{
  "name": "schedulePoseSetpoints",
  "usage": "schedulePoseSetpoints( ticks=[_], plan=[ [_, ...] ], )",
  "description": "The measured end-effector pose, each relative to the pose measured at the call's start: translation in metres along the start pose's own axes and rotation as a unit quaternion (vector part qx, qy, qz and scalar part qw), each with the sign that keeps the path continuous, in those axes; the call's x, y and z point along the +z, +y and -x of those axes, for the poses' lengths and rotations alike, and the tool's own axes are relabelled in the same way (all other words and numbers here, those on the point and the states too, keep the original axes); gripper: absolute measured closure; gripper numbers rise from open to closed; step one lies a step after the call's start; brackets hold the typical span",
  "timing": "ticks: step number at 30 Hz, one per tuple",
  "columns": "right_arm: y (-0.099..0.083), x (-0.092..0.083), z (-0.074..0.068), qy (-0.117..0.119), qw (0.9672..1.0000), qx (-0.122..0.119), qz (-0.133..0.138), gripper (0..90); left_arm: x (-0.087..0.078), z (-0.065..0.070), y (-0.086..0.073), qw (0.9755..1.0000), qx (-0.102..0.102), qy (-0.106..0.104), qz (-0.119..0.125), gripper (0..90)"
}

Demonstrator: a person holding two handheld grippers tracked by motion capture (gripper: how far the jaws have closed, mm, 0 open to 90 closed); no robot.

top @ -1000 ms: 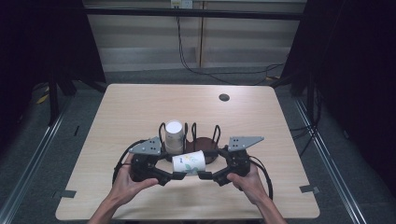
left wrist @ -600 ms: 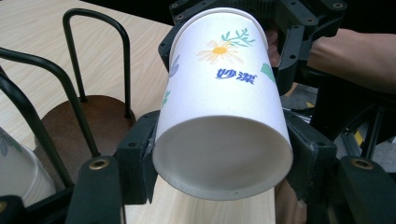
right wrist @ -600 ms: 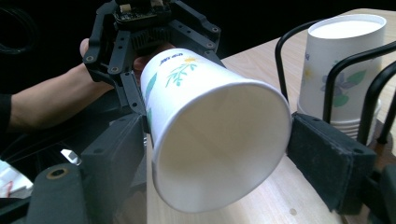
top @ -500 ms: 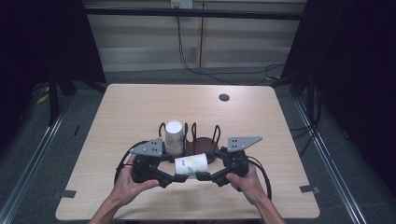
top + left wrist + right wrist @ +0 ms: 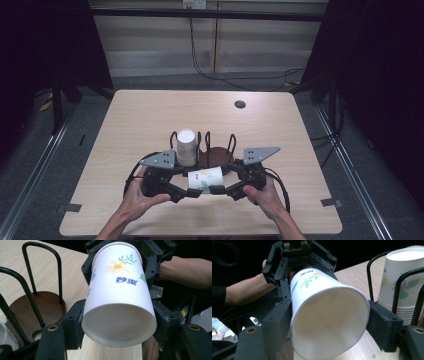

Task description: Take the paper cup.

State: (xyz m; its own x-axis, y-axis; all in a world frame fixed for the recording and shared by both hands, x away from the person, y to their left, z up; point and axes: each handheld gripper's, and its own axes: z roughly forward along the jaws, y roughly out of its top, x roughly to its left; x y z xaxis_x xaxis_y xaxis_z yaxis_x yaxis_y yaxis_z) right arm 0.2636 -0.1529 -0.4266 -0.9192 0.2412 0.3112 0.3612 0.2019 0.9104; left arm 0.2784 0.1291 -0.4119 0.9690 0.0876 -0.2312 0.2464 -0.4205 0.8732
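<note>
A paper cup [image 5: 205, 179] with a flower print is held lying on its side just above the near part of the bench [image 5: 130, 120], between the two grippers. The left gripper [image 5: 186, 192] is clamped on one end of it: in the left gripper view the cup [image 5: 119, 302] is seen with its base toward the camera, and the black fingers [image 5: 72, 327] are pressed against both sides of that base. The right gripper [image 5: 220, 190] is set at the other end — its fingers have just been closing, and in the right gripper view the cup [image 5: 324, 315] is seen between them, with one finger [image 5: 279, 322] against its wall and the other [image 5: 382, 325] at the rim on the far side. Whether both are pressed firmly cannot be told. Just beyond the held cup a dark wire cup rack [image 5: 216, 155] is seen on the bench, and a stack of cups [image 5: 186, 147] is stood upright in its left side — well apart from the small dark disc [image 5: 240, 104] near the bench's far edge.
</note>
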Motion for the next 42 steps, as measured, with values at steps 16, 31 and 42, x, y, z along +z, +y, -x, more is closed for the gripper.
schedulePoseSetpoints(
  ticks=[16,31,42],
  plan=[
    [0.002,-0.004,0.002,0.002,1.0000,0.007,0.001,33.3,0.005,-0.003,-0.003,0.9995,-0.002,0.022,-0.023,25.0],
    [0.002,-0.014,0.004,-0.031,0.9994,0.012,-0.007,32.9,0.000,-0.009,-0.010,0.9971,-0.019,0.062,-0.040,17.9],
    [0.001,-0.024,0.010,-0.067,0.9970,0.035,-0.015,32.9,-0.008,-0.015,-0.019,0.9937,-0.027,0.092,-0.059,16.0]
  ],
)
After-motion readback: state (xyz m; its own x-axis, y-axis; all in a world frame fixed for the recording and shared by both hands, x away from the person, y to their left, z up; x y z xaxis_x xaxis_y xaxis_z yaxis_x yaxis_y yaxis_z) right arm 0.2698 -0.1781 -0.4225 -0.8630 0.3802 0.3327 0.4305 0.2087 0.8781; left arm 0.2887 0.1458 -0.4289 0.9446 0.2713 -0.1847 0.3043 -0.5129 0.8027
